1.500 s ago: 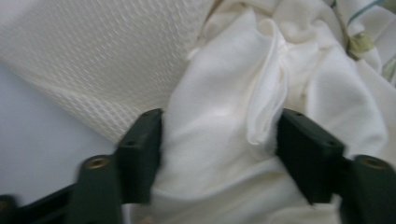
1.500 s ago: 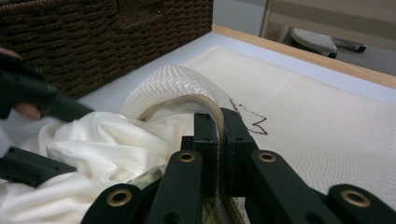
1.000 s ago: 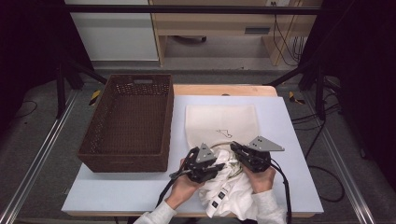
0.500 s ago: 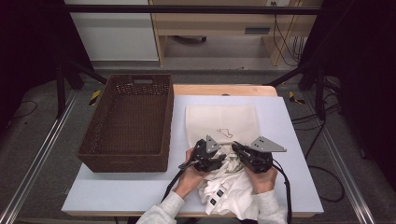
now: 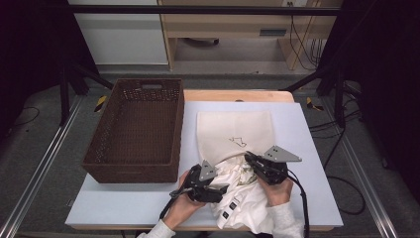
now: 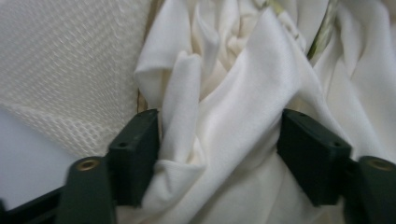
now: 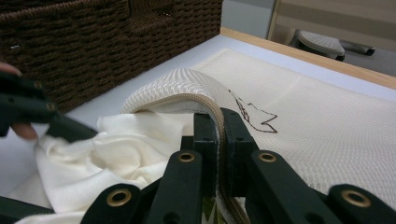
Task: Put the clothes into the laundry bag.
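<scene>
While right tool (image 7: 218, 154) pinching mesh bag (image 5: 235, 131) edge, left tool (image 6: 219, 154) wide w/ cloth (image 6: 243, 116) btwn.

- The left gripper (image 6: 219, 154) has its black jaws apart at the bottom of the frame.
- Bunched white cloth (image 6: 233, 107) lies between them and fills the centre and right.
- Cream mesh fabric (image 6: 65, 65) covers the upper left.
- Pale table (image 6: 23, 163) shows at lower left.

Evenly lit from overhead in the high view, with the tabletop (image 5: 307, 148) bright and dark, underexposed corners around it. Soft and blurred throughout the left gripper view, white cloth (image 6: 243, 116) close up. Sharper in the right gripper view; far background out of focus.
</scene>
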Available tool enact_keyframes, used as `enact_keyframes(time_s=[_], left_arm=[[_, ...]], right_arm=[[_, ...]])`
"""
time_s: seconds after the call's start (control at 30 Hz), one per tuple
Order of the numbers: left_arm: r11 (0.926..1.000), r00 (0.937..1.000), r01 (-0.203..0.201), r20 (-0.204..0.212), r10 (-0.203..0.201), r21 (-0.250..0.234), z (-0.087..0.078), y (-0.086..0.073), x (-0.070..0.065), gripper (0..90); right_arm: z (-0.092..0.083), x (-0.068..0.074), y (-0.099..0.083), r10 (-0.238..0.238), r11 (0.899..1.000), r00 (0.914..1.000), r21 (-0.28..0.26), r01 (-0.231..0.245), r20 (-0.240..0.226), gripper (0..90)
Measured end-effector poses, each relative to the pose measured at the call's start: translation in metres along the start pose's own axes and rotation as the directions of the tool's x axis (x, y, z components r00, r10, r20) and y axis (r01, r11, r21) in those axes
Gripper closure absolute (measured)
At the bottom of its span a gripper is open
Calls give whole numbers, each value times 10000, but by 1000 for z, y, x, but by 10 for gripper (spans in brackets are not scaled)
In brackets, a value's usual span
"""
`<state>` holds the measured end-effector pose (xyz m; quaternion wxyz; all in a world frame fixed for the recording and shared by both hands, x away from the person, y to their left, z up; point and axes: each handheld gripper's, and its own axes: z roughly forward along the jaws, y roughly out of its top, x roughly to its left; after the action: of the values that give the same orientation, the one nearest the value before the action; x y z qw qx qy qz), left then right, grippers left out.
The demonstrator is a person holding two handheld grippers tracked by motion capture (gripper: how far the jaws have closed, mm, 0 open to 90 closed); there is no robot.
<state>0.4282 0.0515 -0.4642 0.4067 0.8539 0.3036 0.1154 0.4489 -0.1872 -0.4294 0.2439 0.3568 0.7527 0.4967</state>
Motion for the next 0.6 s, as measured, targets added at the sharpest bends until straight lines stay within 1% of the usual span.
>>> enact_keyframes(time_s=[0.03, 0.07, 0.1, 0.13, 0.17, 0.2, 0.23, 0.27, 0.3, 0.33, 0.37, 0.43, 0.5, 0.53, 0.6], left_arm=[[10000, 9998, 74, 208, -75, 39, 2, -1, 0, 471], [10000, 9996, 4, 272, -5, 50, 4, -1, -2, 592], [10000, 9994, -80, 332, 78, 55, 5, 0, -4, 692], [9999, 9993, -139, 335, 138, 25, 5, 2, -7, 757], [9995, 9990, -288, 326, 291, -105, 5, 4, -10, 785], [9988, 9984, -379, 414, 391, -306, 3, 6, -13, 798], [9977, 9971, -362, 643, 399, -580, 0, 11, -15, 805], [9964, 9965, -328, 747, 386, -777, -2, 13, -16, 810], [9949, 9962, -341, 768, 415, -953, -3, 18, -18, 811], [9940, 9961, -359, 769, 440, -1029, -2, 23, -19, 811], [9941, 9962, -408, 731, 483, -1008, 0, 28, -21, 811], [9935, 9961, -595, 585, 653, -971, 8, 39, -23, 810], [9944, 9970, -652, 366, 684, -834, 20, 48, -21, 805], [9953, 9976, -634, 222, 652, -738, 27, 51, -18, 802], [9966, 9976, -656, -272, 643, -493, 40, 53, -11, 794]], right_arm=[[0, 0, 0, -23, 10000, 10000, 19, 23, 29, 863], [1, 0, 0, 6, 10000, 10000, 19, -6, 19, 863], [1, -1, -1, 41, 10000, 10000, 9, -41, 10, 863], [1, -1, -1, 75, 10000, 10000, 5, -75, 13, 863], [1, -1, -1, 92, 10000, 10000, -6, -92, 3, 863], [1, -2, -1, 95, 10000, 10000, -13, -95, 3, 863], [1, -2, -1, 128, 9999, 9999, -1, -128, -3, 864], [1, -2, -1, 132, 9999, 9999, -11, -132, -40, 864], [1, -2, -1, 127, 9999, 9999, -9, -127, -54, 864], [1, -2, -1, 112, 9999, 9999, -25, -112, -76, 864], [1, -2, -1, 149, 9999, 9998, -49, -150, -123, 865], [1, -2, 0, 157, 9999, 9998, -67, -158, -139, 865], [0, -2, 0, 189, 9998, 9998, -85, -189, -112, 865], [0, -2, 0, 202, 9998, 9997, -90, -203, -125, 865], [-1, -2, 0, 237, 9996, 9996, -134, -240, -180, 865]])
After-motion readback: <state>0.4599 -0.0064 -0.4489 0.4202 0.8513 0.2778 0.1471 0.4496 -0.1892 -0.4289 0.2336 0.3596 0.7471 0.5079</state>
